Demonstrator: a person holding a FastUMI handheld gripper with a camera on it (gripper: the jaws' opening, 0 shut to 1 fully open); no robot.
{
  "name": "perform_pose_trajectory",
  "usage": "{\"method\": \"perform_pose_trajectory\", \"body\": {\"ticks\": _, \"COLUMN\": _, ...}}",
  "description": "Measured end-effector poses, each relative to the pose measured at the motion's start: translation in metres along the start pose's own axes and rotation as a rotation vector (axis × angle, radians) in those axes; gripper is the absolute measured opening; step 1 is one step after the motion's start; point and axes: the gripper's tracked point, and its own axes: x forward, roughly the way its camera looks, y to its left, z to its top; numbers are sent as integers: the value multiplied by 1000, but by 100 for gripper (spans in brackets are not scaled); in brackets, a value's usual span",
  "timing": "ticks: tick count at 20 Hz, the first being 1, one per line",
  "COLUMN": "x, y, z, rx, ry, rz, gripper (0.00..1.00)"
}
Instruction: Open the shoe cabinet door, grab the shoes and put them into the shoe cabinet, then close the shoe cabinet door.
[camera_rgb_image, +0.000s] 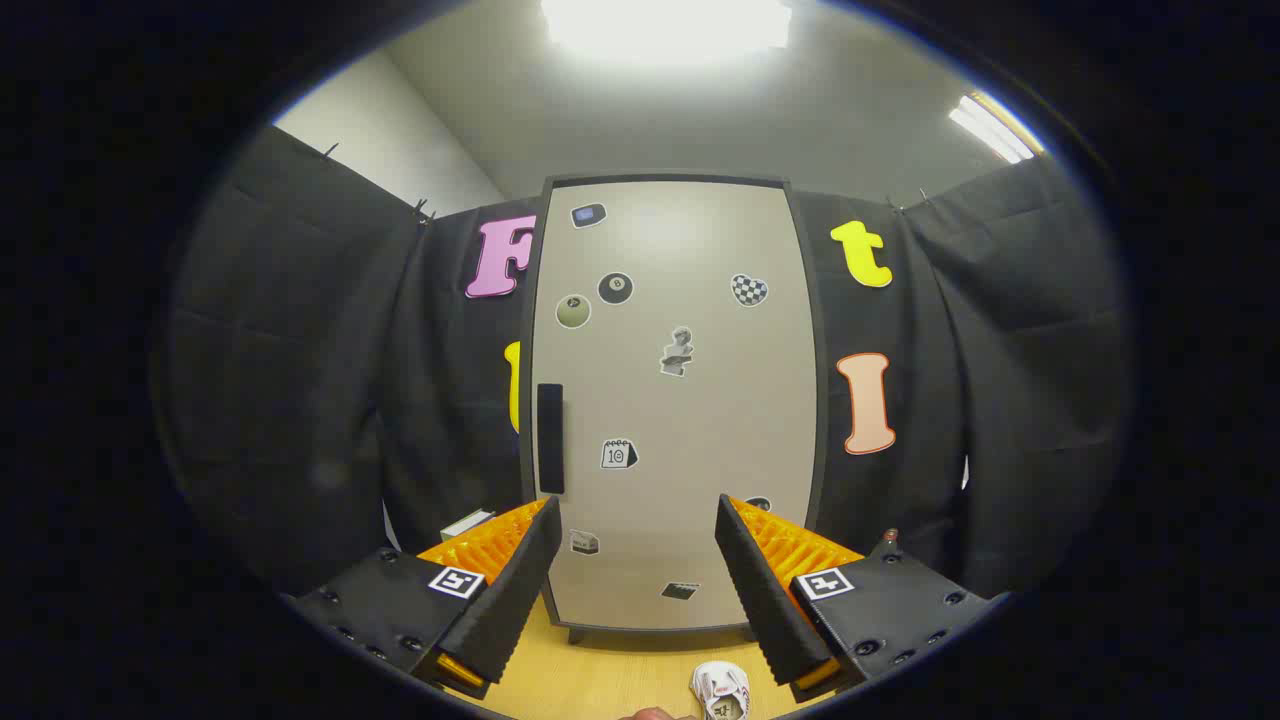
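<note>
Gripper view: my gripper (635, 590) has its 2 fingers spread wide, nothing between them, pinching nothing. Beyond them stands 1 shoe cabinet (672, 400), upright, its 1 door (700, 440) flat and closed. 1 dark vertical handle (550, 438) sits on the door's left edge, just above and beyond my left fingertip. Near my fingers, just inside my right one, lies 1 small white shoe (721, 690) on the wooden floor (590, 680); I count only 1, a second may be hidden. Something small pokes in just beside the shoe, too cropped to tell what.

Progress, my judgement: 0 steps done. Door not yet opened, shoe not yet grabbed, nothing in the cabinet. All left: open, load, close.

Other counts: about 9 stickers on the door, e.g. 1 8-ball sticker (615, 288), 1 checkered heart sticker (749, 290). 2 ceiling lights (665, 25).
</note>
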Motion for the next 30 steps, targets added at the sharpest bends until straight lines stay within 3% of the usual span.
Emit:
{"method": "perform_pose_trajectory", "body": {"ticks": 22, "x": -8, "y": -7, "z": -2, "rx": 7, "ry": -10, "rz": 2, "gripper": 97}}
{"method": "perform_pose_trajectory", "body": {"ticks": 30, "x": 8, "y": 6, "z": 16, "rx": -64, "ry": -10, "rz": 29, "gripper": 97}}
